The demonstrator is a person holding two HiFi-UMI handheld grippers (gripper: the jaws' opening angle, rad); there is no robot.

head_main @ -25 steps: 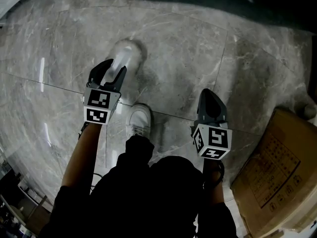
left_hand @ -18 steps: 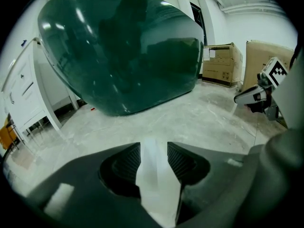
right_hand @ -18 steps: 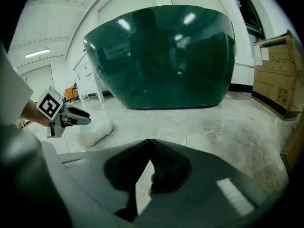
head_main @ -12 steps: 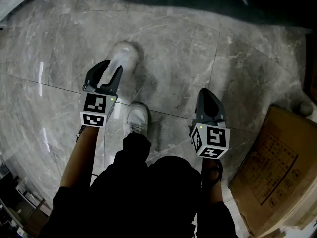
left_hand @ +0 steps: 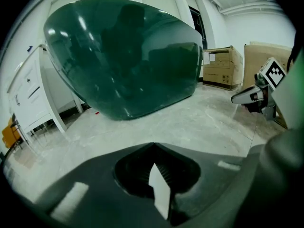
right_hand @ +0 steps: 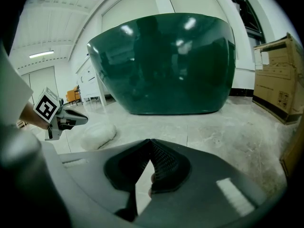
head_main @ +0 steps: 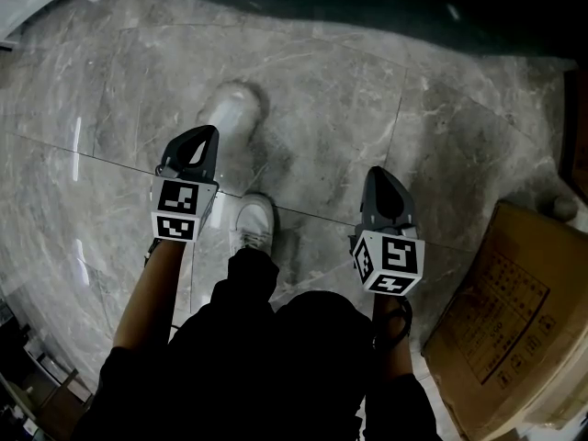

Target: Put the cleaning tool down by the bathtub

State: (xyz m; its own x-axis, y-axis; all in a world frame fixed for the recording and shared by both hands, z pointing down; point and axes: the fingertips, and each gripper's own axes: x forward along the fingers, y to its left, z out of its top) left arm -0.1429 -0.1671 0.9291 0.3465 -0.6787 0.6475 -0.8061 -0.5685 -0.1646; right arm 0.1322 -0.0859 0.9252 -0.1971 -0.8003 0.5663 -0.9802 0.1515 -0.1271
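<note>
The left gripper [head_main: 204,141] is held over the grey marble floor [head_main: 367,99]. In the left gripper view its jaws lie together, tips meeting, with nothing between them. The right gripper [head_main: 381,178] is held alongside it, well apart from it. In the right gripper view its jaws are likewise closed tip to tip and empty.

The cleaning tool [head_main: 230,108], a soft white rounded object, lies on the floor, free of both grippers. In the head view it sits just ahead of the left gripper's tips. In the right gripper view the cleaning tool rests flat on the floor to the left, with the left gripper's nose shown above and just beside it.

The bathtub [right_hand: 166,65] is a dark green glossy shell standing on the floor ahead of both grippers. A strip of bare floor separates the cleaning tool from the bathtub; the two are near but not touching. In the head view, the bathtub shows only as a dark band along the top edge.

A white shoe [head_main: 254,224] of the person stands on the floor between the grippers, behind the cleaning tool. A cardboard box [head_main: 501,329] stands at the right, near the right gripper. More cardboard boxes [left_hand: 219,68] stand beyond the bathtub in the left gripper view, and a white cabinet [left_hand: 28,91] stands to the left of the bathtub.
</note>
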